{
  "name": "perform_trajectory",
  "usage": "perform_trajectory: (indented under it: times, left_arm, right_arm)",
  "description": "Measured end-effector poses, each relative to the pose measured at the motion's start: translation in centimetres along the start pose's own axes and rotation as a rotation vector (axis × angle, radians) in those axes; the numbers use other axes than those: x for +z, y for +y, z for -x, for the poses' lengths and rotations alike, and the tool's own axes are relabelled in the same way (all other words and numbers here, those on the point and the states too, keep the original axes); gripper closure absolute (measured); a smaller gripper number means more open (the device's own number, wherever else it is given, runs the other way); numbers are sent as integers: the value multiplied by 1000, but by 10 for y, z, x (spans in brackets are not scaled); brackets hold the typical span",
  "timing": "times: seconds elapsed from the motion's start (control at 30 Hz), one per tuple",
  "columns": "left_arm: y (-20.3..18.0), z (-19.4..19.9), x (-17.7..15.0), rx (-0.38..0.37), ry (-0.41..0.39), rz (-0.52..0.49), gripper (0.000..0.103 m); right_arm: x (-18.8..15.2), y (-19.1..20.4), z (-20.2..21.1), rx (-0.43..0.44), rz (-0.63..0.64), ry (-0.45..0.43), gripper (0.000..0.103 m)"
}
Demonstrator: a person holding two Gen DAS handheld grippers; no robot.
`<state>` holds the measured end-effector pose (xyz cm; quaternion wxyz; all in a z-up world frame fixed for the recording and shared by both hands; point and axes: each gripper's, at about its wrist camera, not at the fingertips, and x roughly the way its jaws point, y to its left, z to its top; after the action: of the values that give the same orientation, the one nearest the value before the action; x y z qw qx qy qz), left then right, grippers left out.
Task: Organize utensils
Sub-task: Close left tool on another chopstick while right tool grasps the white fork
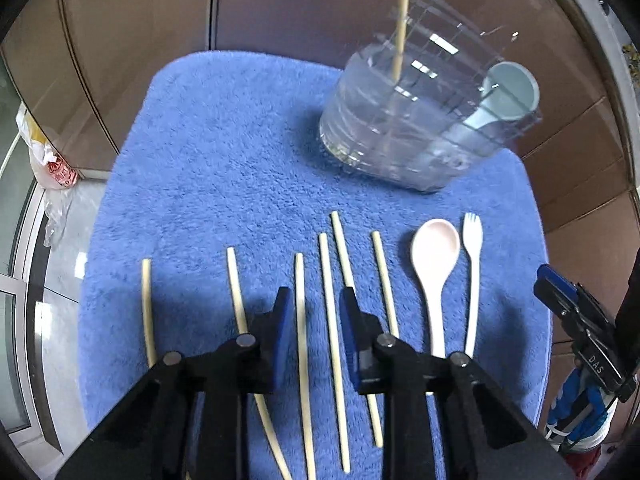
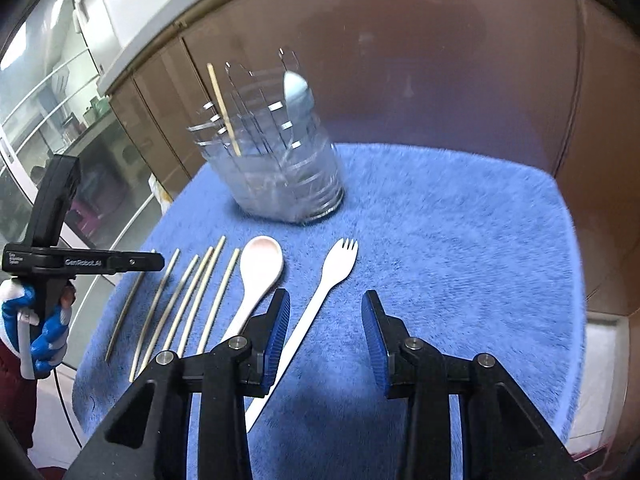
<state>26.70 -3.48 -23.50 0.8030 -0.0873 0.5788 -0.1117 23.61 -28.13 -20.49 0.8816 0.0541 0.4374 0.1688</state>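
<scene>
Six pale chopsticks [image 1: 300, 320] lie in a row on the blue mat [image 1: 208, 152], long axes running roughly 6 to 12 o'clock, tips toward the clear holder [image 1: 404, 128] at 1 o'clock. At their 3 o'clock sit a pink spoon [image 1: 434, 256] and white fork [image 1: 473, 264], likewise aligned; the holder already has one chopstick [image 1: 402, 20] and a blue spoon [image 1: 508, 94] upright. Left gripper [image 1: 314, 300] hovers released, straddling two sticks; right gripper [image 2: 325, 304] is spread wide, empty, over the fork's handle.
</scene>
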Motion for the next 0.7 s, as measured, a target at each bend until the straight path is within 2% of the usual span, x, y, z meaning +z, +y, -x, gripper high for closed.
perform_trajectory:
  times: [0.2, 0.4, 0.57, 0.7]
  left_arm:
    - [2, -19, 8, 38, 50, 7, 86]
    - [6, -33, 10, 35, 86, 28, 87]
    - [8, -34, 10, 32, 94, 33, 88]
    - [8, -37, 16, 38, 111, 27, 89]
  right_arm:
    - [12, -17, -28, 32, -37, 62, 66]
    - [33, -24, -65, 48, -64, 139, 66]
    - [44, -22, -93, 24, -65, 224, 66]
    - [51, -15, -107, 14, -63, 254, 66]
